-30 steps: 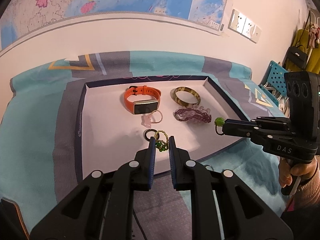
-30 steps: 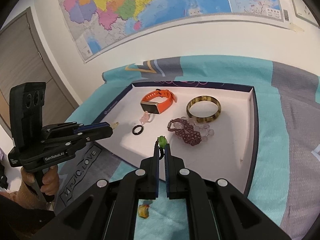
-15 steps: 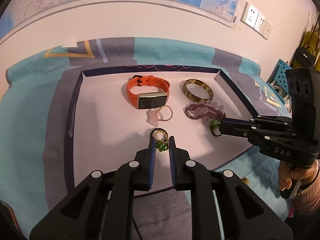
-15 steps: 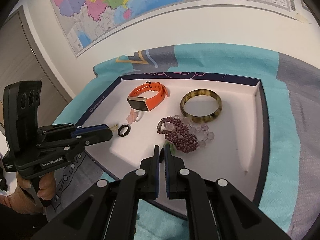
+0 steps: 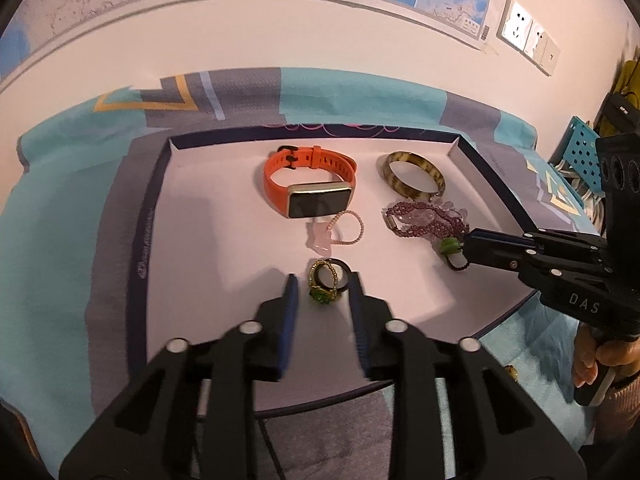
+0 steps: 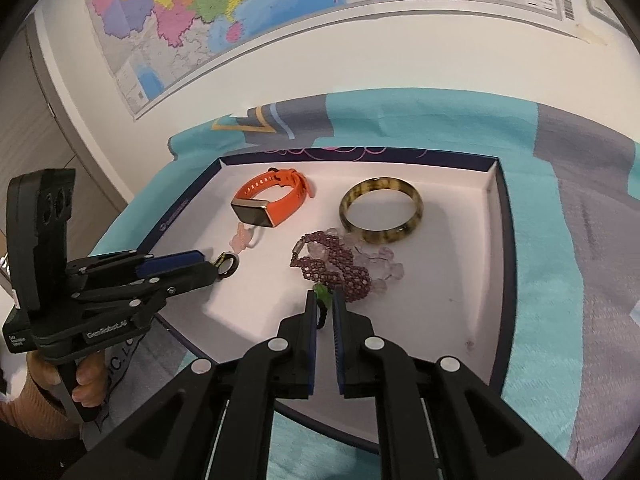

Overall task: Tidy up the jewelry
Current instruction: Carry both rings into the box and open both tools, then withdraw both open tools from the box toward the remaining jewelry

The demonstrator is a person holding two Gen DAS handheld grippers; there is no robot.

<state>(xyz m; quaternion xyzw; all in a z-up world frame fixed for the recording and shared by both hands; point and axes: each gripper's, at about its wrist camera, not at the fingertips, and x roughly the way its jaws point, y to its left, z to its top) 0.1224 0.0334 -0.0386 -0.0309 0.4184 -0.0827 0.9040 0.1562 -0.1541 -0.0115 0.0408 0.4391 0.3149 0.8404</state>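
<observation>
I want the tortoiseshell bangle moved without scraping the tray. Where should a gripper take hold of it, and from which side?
Take the tortoiseshell bangle across its near rim, one finger inside the hole and one outside, coming down from above. It lies flat on the tray, so its sides give little to pinch. The beaded purple bracelet crowds the near edge, so the right part of that rim looks freer.

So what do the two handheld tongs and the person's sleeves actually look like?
Both the left tongs and the right tongs are matte black plastic with blue ribbed pads and round silver rivets along the linkages. Each carries a boxy black housing with round lens holes. The right one bears white letters "DAS", the left "GenRobot.AI" on its side. The cuffs at the handles look like pinkish-tan ribbed knit sleeves.
</observation>
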